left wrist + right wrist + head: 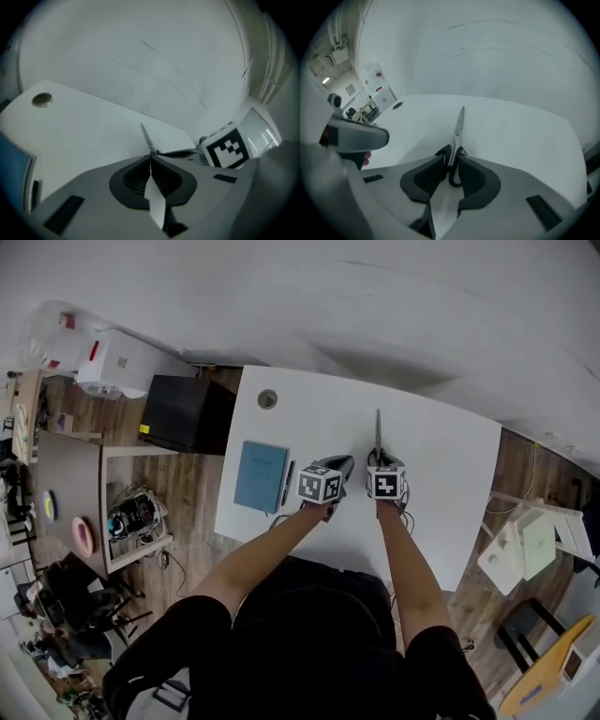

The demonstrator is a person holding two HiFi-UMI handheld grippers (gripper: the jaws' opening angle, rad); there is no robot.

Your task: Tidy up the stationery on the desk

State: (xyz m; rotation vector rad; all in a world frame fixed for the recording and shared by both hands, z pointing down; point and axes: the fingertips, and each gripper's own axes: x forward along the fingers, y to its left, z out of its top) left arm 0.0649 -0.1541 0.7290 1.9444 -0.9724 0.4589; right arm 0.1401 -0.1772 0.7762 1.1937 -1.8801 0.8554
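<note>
We grip the scissors [458,126] by the handle in the jaws of the right gripper [451,161], with the blades pointing away over the white bench [441,474]. The left gripper [151,159] has its jaws pressed together and empty, near the blue notebook [261,474].

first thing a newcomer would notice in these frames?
The scissors, blades pointing away across the white desk, are clamped in the right tool mid-desk. Just beside it, the left tool is shut. A blue notebook lies at the desk's left with a pen along its edge.
</note>
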